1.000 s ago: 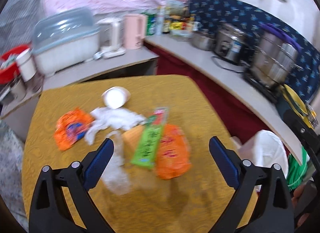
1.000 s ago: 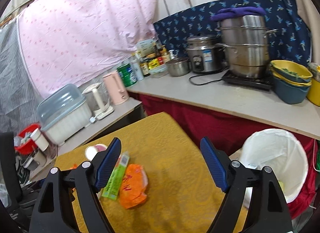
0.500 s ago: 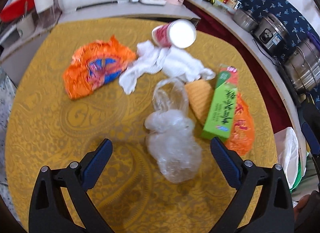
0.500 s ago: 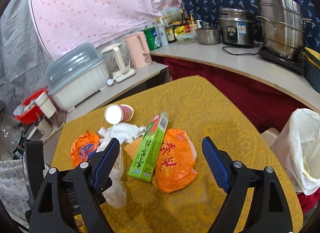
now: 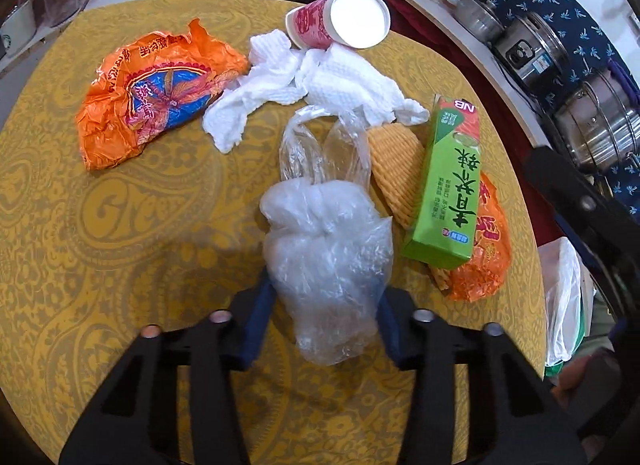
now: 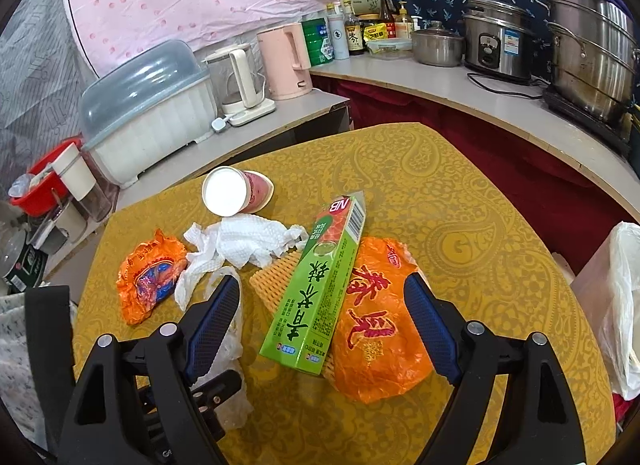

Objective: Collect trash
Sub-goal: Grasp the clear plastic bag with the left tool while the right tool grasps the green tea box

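Left gripper (image 5: 326,313): jaws have just been closing and now pinch the clear plastic bag (image 5: 326,261) at its crumpled lower bulk.
Right gripper (image 6: 322,321): jaws spread wide, nothing pressed; they straddle the green carton (image 6: 320,301) and orange wrapper (image 6: 378,325).
Trash location: all on the yellow table (image 5: 100,249); paper cup (image 5: 340,21) and white tissue (image 5: 320,89) lie farther back.
Bin bag (image 6: 618,305): off the table's right edge.
Technique: lift the bag only once the film is bunched firmly; thin plastic probably slips.

Each tool (image 6: 322,307) is black, silver-screwed, with ribbed blue pads (image 6: 430,325).
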Demonstrator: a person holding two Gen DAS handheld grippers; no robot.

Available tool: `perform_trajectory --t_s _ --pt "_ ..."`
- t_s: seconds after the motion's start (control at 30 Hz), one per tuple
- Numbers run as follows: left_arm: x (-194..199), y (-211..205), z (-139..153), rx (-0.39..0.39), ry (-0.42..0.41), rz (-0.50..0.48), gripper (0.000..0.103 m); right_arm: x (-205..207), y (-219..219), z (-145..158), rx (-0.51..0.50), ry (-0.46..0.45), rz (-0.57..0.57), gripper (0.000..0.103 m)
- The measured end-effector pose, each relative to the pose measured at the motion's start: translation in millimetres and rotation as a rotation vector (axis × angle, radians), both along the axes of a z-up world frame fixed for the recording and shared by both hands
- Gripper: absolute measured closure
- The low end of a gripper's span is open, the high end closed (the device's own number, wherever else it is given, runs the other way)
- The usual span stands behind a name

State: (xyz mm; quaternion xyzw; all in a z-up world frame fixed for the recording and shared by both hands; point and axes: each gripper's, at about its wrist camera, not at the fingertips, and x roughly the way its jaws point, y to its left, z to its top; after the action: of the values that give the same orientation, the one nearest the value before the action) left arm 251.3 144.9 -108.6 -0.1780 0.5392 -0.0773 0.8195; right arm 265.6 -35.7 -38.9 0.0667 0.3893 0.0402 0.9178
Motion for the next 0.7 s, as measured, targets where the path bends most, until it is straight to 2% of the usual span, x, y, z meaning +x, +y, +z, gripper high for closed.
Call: perform_trajectory --t_s 0.03,0.2,0.53,0.7 --pt "0 3 0 -0.003 -0.001 0.000 0.071 2 1 -2 -0.001 0.004 0.002 0.022" --pt "0 17 3 0.001 -0.018 0.017 0.076 16 10 -16 -0.002 0.037 0.007 0.022" --pt "2 33 -3 0.012 -0.006 0.046 0.076 33 31 -47 -0.090 0.089 0.013 0.024" --pt "3 29 -1 0.021 -0.009 0.046 0.076 36 27 -60 -0.084 0.129 0.008 0.051"
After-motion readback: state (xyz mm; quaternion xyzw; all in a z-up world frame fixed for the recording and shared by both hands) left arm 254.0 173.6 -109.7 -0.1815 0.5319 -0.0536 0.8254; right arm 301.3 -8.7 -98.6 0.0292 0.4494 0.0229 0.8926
